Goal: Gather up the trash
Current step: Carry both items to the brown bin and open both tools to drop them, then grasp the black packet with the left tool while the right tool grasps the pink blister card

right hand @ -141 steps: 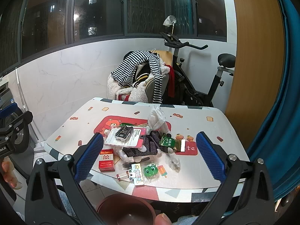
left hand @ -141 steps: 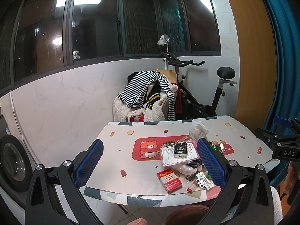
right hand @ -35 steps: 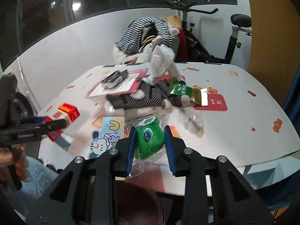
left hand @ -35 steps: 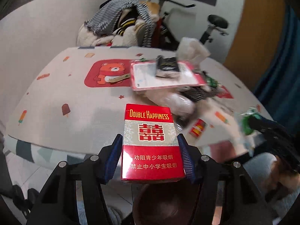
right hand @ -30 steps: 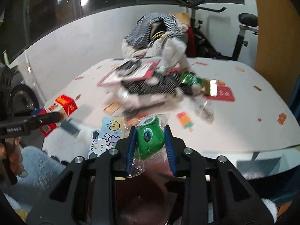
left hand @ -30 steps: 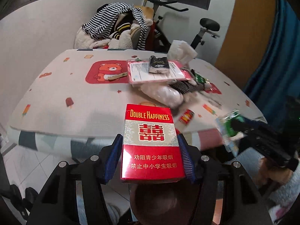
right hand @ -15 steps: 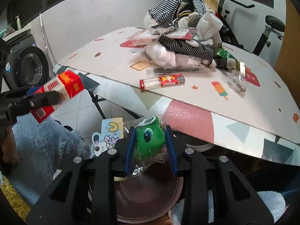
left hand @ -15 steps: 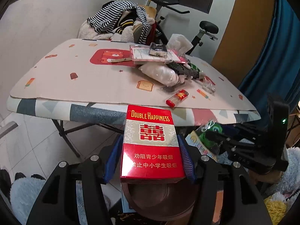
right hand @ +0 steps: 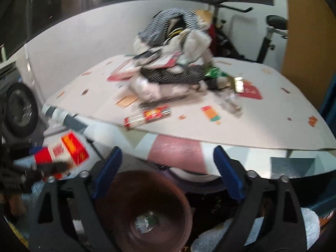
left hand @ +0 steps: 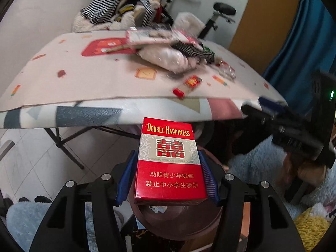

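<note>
From the left wrist, our left gripper (left hand: pixel 167 177) clamps the red cigarette pack (left hand: pixel 169 163) just above the brown bin (left hand: pixel 178 220). From the right wrist, our right gripper (right hand: pixel 168 174) is opening, nothing between its jaws, above that bin (right hand: pixel 145 210); wrappers (right hand: pixel 146 223) lie inside.

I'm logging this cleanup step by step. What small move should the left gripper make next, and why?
Probably open the left gripper to drop the red cigarette pack. Its pads clamp the pack right above the brown bin, where a wrapper already lies, and the right gripper, jaws opening with nothing between them, hangs over the same bin.
</note>
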Demonstrator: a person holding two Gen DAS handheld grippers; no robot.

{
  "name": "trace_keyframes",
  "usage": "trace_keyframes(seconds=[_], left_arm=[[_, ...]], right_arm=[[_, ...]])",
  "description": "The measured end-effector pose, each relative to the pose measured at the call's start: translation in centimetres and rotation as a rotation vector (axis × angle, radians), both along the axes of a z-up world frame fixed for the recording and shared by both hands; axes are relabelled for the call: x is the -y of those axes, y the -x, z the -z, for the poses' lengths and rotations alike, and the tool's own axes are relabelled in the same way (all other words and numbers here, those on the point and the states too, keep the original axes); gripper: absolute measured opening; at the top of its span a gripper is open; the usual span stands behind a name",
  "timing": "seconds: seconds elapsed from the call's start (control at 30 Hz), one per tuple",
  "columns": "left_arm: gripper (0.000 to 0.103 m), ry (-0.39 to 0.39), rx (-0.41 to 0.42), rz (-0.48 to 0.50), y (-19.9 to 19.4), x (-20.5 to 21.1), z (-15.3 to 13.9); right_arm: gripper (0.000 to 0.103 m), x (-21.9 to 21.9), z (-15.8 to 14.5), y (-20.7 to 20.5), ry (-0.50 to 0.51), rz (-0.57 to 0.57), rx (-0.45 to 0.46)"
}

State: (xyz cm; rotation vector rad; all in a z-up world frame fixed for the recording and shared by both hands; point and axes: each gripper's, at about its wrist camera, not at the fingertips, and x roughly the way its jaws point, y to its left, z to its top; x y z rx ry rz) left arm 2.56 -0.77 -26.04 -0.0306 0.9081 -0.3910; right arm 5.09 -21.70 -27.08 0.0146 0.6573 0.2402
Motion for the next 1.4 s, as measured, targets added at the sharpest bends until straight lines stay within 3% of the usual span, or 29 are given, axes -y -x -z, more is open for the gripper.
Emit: trace_keyframes(seconds=[0.07,0.27,0.4,0.5,0.77,1.0,1.17,1.4], left_arm=[[0.057,-0.017,-0.022,0.022,-0.3,0.7,0.6],[0.057,-0.031,-0.058,0.07,-0.7,1.9,1.6],[0.076,-0.03,-0.056,0.063,-0.7,1.8,1.5],[0.083,-0.018,-0.043,0.038,-0.6,1.4,1.1],[0.084,0.045,-0.041,-0.071,-1.1,-0.9,0.7],[0.084,0.083,-0.033,-0.119,-1.8,-2.2,0.4],[0.084,0.134,0.007,-0.129,-3.6,-3.1,-1.5],[0.08,0.11,0.135,-0.101,-10.4,-1.3,-7.1]], right_arm=[[0.096,0.7,-0.1,-0.1,-0.006,0.038,0.01],[0.097,1.8,-0.1,-0.1,-0.022,0.082,0.004],[0.097,1.8,0.1,-0.2,-0.019,0.089,-0.004],[0.097,1.7,0.1,-0.2,-0.015,0.095,-0.004],[0.097,1.3,0.4,-0.4,-0.001,0.09,-0.022],[0.097,1.8,0.8,-1.0,0.021,0.153,-0.053],[0.097,3.1,0.6,-1.7,-0.054,0.174,-0.07],[0.097,4.5,-0.6,-3.6,-0.145,0.152,-0.063]])
